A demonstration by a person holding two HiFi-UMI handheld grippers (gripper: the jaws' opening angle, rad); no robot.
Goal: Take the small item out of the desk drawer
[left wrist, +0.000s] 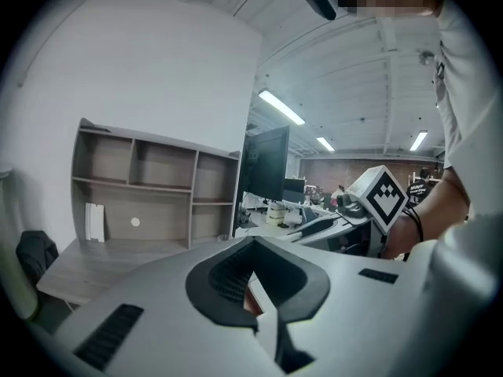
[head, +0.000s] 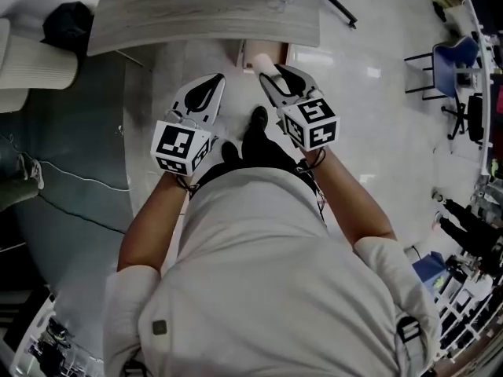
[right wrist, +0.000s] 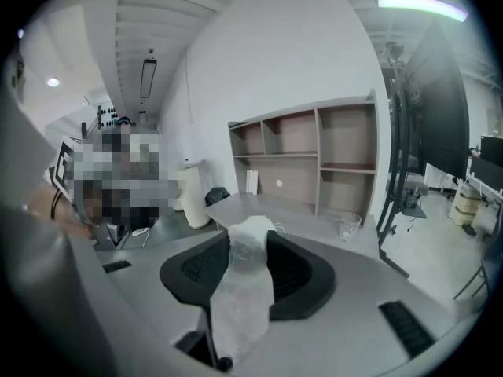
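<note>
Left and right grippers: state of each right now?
Left gripper: shut, nothing between its jaws.
Right gripper: shut on a small white crinkled item.

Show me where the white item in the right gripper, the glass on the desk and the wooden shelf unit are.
white item (right wrist: 245, 289), right gripper view, on the middle of its length.
glass (right wrist: 350, 225), right gripper view, on its side wall.
shelf unit (left wrist: 161, 163), left gripper view, on the back panel of an upper compartment.
</note>
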